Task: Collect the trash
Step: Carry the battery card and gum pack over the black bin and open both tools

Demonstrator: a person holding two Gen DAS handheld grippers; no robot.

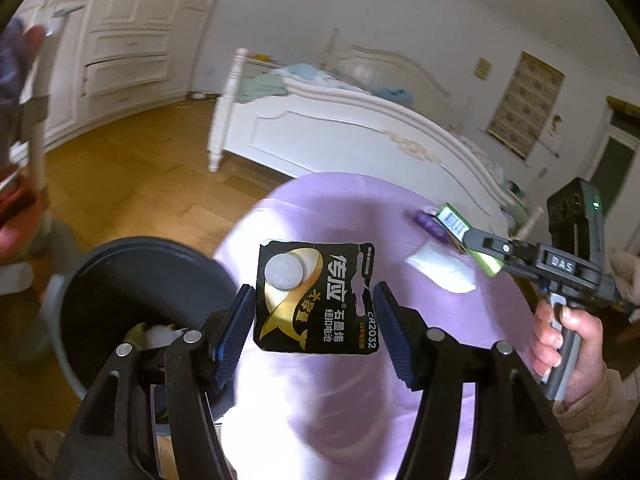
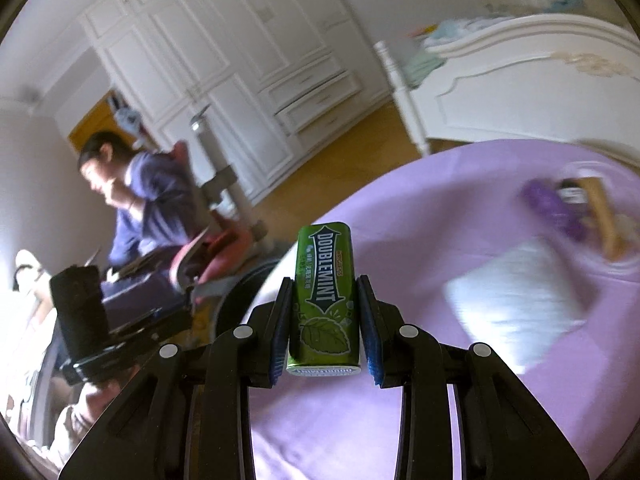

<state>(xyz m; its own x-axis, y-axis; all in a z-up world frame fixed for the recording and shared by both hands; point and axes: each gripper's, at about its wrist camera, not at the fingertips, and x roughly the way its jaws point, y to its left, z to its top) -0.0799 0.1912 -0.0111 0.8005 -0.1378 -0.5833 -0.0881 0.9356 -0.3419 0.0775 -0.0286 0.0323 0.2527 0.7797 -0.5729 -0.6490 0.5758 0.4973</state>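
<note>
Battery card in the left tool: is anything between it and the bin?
Nothing visible. The battery card sits between the left tool's pads, above the purple table's edge. The bin stands open just to its left, lower down, with some trash already inside. The gap between them looks clear.

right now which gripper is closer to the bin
Left. The left gripper, holding the battery card, is right beside the bin; the right gripper is across the table.
</note>
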